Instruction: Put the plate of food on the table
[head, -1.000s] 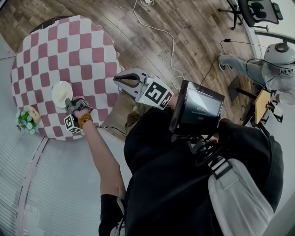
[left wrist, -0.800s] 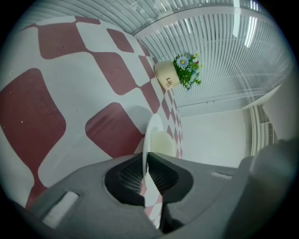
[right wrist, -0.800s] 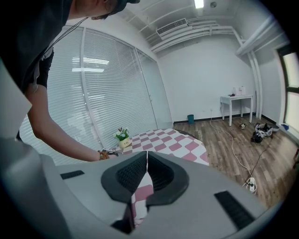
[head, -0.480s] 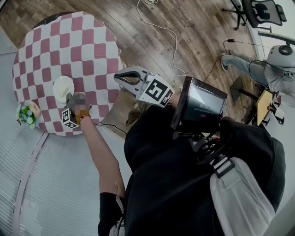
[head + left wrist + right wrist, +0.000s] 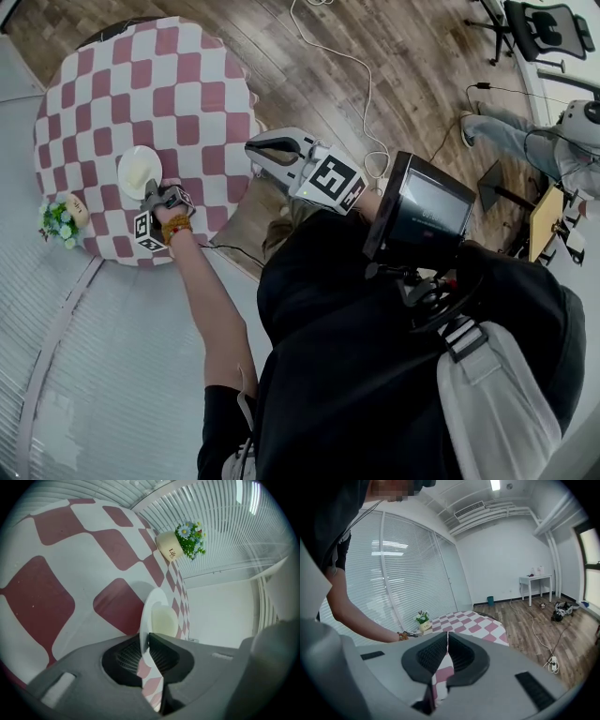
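Note:
A white plate (image 5: 139, 171) with a pale yellow food (image 5: 164, 619) on it lies flat on the round red-and-white checked table (image 5: 169, 84), near its front edge. My left gripper (image 5: 150, 192) is at the plate's near rim. In the left gripper view the rim (image 5: 151, 603) runs between the pads of the left gripper (image 5: 146, 644), which still touch it while the jaws are opening. My right gripper (image 5: 253, 150) hangs off the table's right side above the wooden floor. The right gripper (image 5: 446, 644) is shut, with nothing between its pads.
A small pot of flowers (image 5: 61, 220) stands on the table left of the plate, close to the slatted blinds. A white cable (image 5: 347, 66) trails over the floor. An office chair (image 5: 539, 23) and another person (image 5: 562, 141) are at the far right.
The head view has shifted a little. My left gripper stays at the plate's rim on the table, and the right gripper keeps its place beside the table.

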Demonstrator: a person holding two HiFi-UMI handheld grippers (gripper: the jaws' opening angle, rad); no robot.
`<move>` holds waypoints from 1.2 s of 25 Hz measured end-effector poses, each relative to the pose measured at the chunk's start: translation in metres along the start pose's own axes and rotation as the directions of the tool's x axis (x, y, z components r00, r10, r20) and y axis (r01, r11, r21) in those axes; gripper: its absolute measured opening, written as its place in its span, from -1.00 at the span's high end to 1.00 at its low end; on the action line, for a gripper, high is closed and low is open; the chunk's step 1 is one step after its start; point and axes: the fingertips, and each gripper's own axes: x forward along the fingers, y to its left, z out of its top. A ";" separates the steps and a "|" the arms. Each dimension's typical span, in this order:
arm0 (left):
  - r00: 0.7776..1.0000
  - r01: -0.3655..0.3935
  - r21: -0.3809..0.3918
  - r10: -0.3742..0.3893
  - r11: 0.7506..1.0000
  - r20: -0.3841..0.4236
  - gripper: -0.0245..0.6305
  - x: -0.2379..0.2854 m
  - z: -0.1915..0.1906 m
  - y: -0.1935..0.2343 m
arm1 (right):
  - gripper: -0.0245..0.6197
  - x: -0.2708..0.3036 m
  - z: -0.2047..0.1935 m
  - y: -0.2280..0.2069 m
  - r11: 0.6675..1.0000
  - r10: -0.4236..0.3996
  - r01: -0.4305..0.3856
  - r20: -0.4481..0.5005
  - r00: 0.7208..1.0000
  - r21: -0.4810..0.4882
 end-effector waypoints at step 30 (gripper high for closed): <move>0.988 -0.126 0.070 0.131 0.990 -0.078 0.60 -0.073 -0.009 0.049 | 0.88 0.005 0.010 0.034 0.996 0.066 -0.064 0.034 0.997 -0.059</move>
